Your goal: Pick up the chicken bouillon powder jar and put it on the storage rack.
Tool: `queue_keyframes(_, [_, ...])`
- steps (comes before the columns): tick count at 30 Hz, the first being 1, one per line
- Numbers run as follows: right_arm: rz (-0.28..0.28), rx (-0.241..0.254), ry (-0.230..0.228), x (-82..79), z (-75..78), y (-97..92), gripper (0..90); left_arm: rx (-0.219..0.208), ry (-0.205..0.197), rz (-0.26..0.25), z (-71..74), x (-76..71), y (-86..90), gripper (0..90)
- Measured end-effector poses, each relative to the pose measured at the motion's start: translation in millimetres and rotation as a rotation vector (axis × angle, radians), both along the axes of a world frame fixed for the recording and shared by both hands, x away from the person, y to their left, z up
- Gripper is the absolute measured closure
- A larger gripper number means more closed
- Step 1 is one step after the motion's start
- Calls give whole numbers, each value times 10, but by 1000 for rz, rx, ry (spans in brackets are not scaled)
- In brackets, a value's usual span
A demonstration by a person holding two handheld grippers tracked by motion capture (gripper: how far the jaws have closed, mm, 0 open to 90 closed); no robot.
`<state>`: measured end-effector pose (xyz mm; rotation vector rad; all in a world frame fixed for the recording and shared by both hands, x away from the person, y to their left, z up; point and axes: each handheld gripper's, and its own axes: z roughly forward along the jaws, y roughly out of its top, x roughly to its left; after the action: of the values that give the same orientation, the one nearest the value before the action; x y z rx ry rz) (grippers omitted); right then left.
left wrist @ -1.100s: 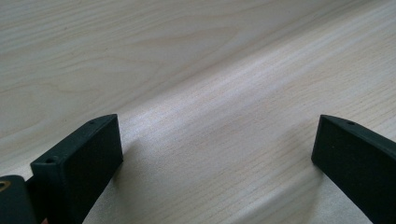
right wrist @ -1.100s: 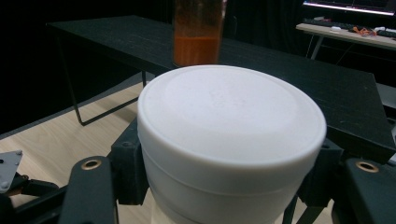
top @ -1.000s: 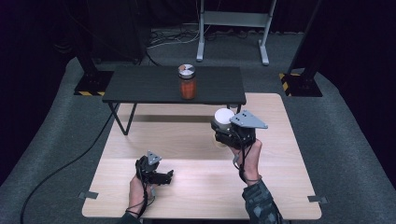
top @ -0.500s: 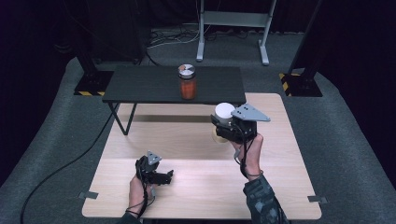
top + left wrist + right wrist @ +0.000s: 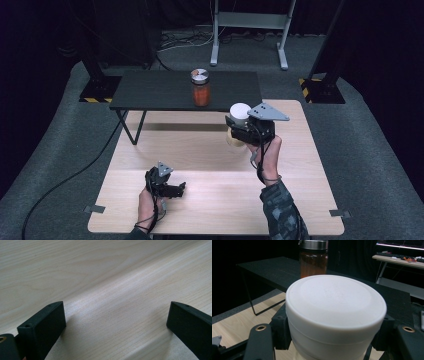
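A pale wood-grain bench (image 5: 200,200) carries the work, w/ a low black bench (image 5: 165,90) butted against its far edge; on that black top stands a glass jar of orange-red contents w/ a round metal lid (image 5: 200,87). Nearer, the right tongs (image 5: 239,127) are clamped on a white-lidded round plastic container w/ a pale cream body (image 5: 239,114), held clear above the wood bench, just short of the black one's near edge. The right gripper view shows the black pads (image 5: 280,330) pressing both sides below the lid (image 5: 335,300), container upright. It looks stiff, smooth-walled and prob. light to moderate, contents unknown; the slick plastic could slide if squeezed weakly, and the lid may not be tight, so the body below the lid rim is the safer place to hold, never the lid itself. Keeping it upright seems wise. The left tongs (image 5: 170,189) rest low over the wood bench's near part, well apart from the container, jaws wide apart w/ nothing between them, bare wood beneath (image 5: 112,302).
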<state>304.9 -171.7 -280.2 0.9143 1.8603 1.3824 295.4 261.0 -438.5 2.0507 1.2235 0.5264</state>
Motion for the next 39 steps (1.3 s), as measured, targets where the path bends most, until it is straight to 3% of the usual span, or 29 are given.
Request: queue_keyframes(39, [-24,-1,-7,303,407,-5,332,0,1,11,1,-5,-5,24])
